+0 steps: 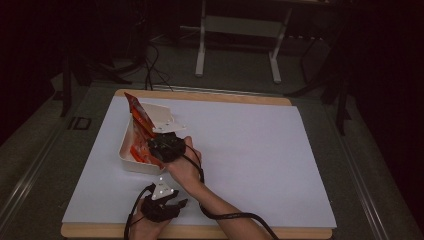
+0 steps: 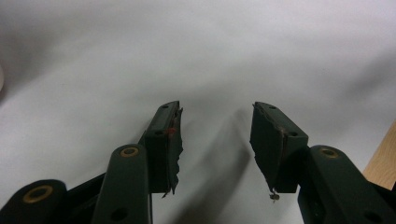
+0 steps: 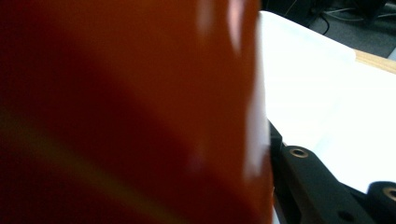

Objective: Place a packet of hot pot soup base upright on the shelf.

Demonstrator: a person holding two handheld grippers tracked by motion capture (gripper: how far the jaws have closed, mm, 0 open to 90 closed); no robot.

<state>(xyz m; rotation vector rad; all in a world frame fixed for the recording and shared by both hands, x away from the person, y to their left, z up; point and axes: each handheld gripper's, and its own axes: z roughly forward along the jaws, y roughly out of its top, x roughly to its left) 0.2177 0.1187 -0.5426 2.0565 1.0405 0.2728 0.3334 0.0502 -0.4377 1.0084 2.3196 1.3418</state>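
Red glossy foil packet (image 1: 140, 118) stands tilted out of the white rectangular plastic tray (image 1: 125, 150), long axis up and away. Right tongs (image 1: 159, 146) sit over the tray at its base; grip state unclear. Left tongs (image 2: 215, 140) hang open, empty, nearer the person than the tray.

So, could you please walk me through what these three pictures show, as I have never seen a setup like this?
A person sits at a table and works with two hand-held grippers, one in each hand. The high view looks down from above on the white sheet that covers the table. On it stands a white tray with orange-red packets inside. The right gripper reaches into the tray and grips a red packet that sticks up out of it. The right gripper view comes from a camera on that gripper, so the packet looms as a red blur there. The left gripper rests near the table's front edge; its own view shows its jaws apart, with nothing between them.
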